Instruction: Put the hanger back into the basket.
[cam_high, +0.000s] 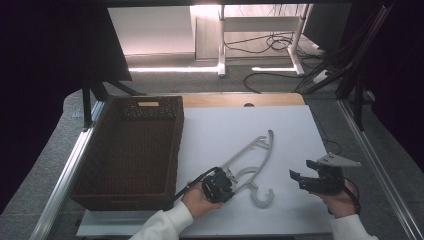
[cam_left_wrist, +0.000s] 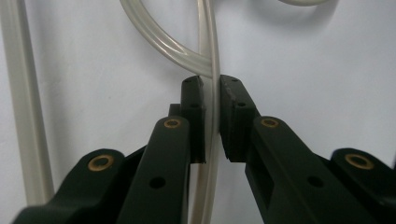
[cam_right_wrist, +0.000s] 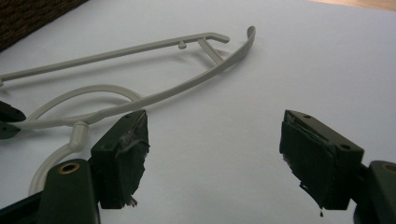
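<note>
Hanger: a pale plastic hanger lies flat on the white sheet, running from the lower middle of the high view up toward the centre, hook end nearest the person.
Left gripper: the left gripper sits at the lower middle of the high view, its jaws pinched tight on a thin bar of the hanger.
Left gripper close-up: in the left gripper view the left gripper has both pads pressed against the hanger bar, which runs straight up between them; a curved loop branches off to the upper left.
Right gripper: the right gripper is held at the lower right of the high view, jaws spread wide with nothing between them, apart from the hanger.
Right gripper close-up: the right gripper view shows the right gripper over bare sheet, with worn, frayed pads; the hanger lies off to its upper left.
Basket: a dark woven basket stands at the left of the high view, just beside the sheet's edge; nothing shows inside it.
In the way: the basket's near corner stands close to the left hand.
Background: a table leg frame and loose cables lie on the floor at the upper middle of the high view.
</note>
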